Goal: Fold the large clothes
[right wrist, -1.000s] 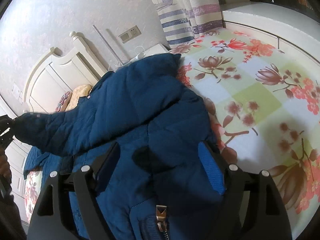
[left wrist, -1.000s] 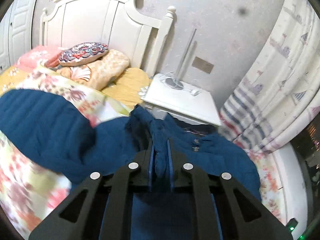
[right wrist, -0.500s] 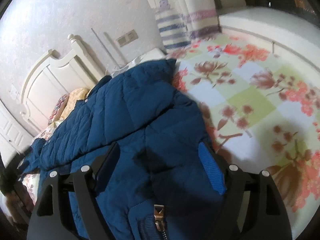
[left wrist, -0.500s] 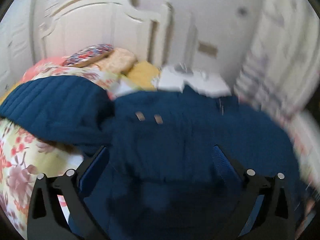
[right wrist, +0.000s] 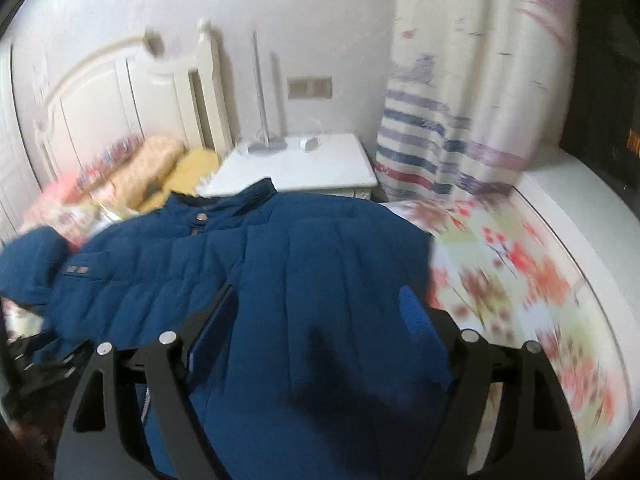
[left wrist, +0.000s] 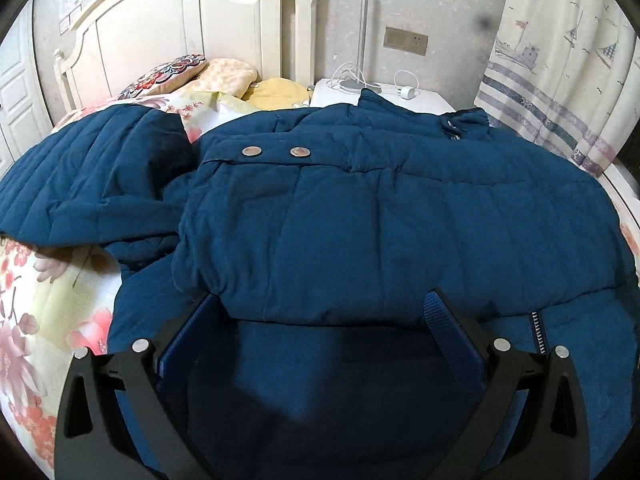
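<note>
Since the earlier frame the left gripper (left wrist: 320, 320) has let go of the fold it was pinching; its jaws have just sprung wide and hold nothing, with the folded-over flap's edge lying loose between them. I see the right gripper (right wrist: 316, 320) swung round toward the headboard (left wrist: 172, 32), view blurred; it looks spread wide over the fabric with no pinch, though I can't fully confirm that. Navy puffer jacket (left wrist: 380, 208) lies on the floral bedspread (left wrist: 36, 300), collar toward the nightstand (right wrist: 296, 168), one sleeve (left wrist: 88, 184) flung out to the left. My read: soft, bulky, springy, slick shell, so folds will puff back. I'd grab thick seams, hem or cuff, not flat panel.
</note>
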